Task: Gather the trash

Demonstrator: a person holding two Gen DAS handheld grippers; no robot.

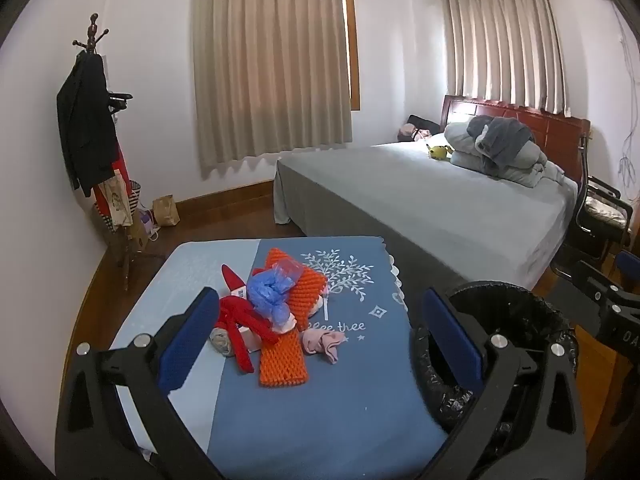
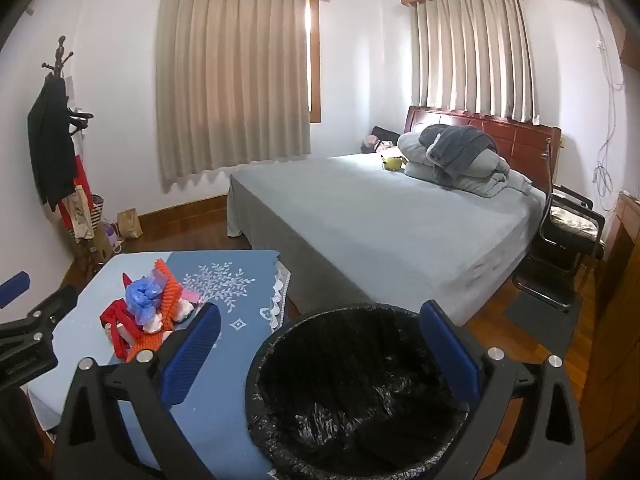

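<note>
A heap of trash lies on the blue-clothed table [image 1: 312,400]: orange foam netting [image 1: 284,364], a crumpled blue plastic bag [image 1: 268,294], red netting [image 1: 240,324] and a pink wad [image 1: 322,342]. My left gripper [image 1: 320,344] hovers above the table's near part, open and empty, with the heap between and beyond its blue pads. A bin lined with a black bag [image 2: 352,392] stands right of the table. My right gripper [image 2: 320,356] hangs open over the bin's mouth, holding nothing. The same heap [image 2: 144,316] shows at the left of the right wrist view.
A grey-sheeted bed [image 1: 420,200] with folded bedding stands beyond the table. A coat rack [image 1: 88,128] with clothes and bags is by the left wall. A black chair [image 2: 564,240] sits right of the bed. Wooden floor lies between table and bed.
</note>
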